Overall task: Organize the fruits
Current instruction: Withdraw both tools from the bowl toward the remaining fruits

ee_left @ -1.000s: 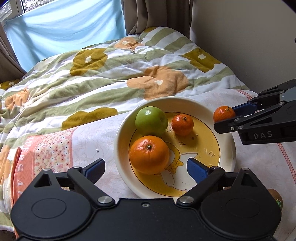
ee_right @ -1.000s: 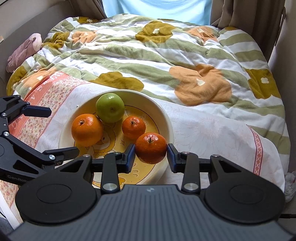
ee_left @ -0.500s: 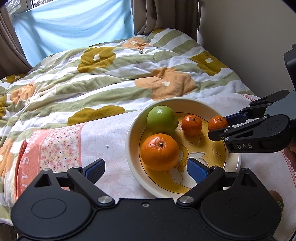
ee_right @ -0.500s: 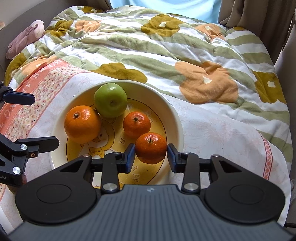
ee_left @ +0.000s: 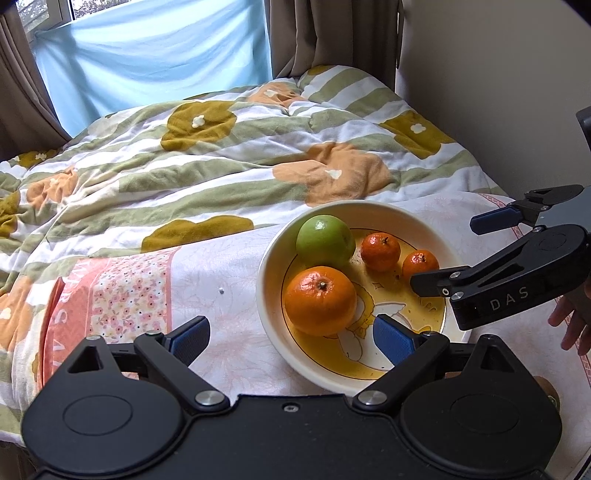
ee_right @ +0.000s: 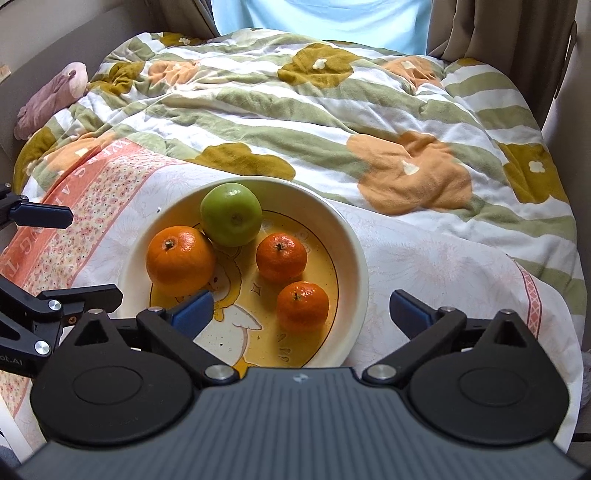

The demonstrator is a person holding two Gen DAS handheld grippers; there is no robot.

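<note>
A cream and yellow bowl (ee_right: 354,258) (ee_left: 273,332) sits on the bed. In it lie a green apple (ee_right: 231,214) (ee_left: 325,238), a large orange (ee_right: 180,260) (ee_left: 320,300) and two small tangerines (ee_right: 281,257) (ee_left: 380,252); the nearer tangerine (ee_right: 303,305) (ee_left: 420,265) lies loose in the bowl. My right gripper (ee_right: 301,312) is open and empty, its jaws wide on either side of that tangerine; it shows from the side in the left wrist view (ee_left: 469,254). My left gripper (ee_left: 291,334) is open and empty at the bowl's near left rim.
A flowered green-striped quilt (ee_right: 332,110) covers the bed, with a pink floral cloth (ee_left: 110,295) under the bowl. A pink plush toy (ee_right: 51,99) lies at the far left. Walls and curtains (ee_left: 332,33) flank the bed. A brown fruit (ee_left: 546,387) peeks out near my hand.
My right gripper carried the tangerine over the bowl, opened and let it go; the tangerine now lies in the bowl. The left gripper shifted left, staying open.
</note>
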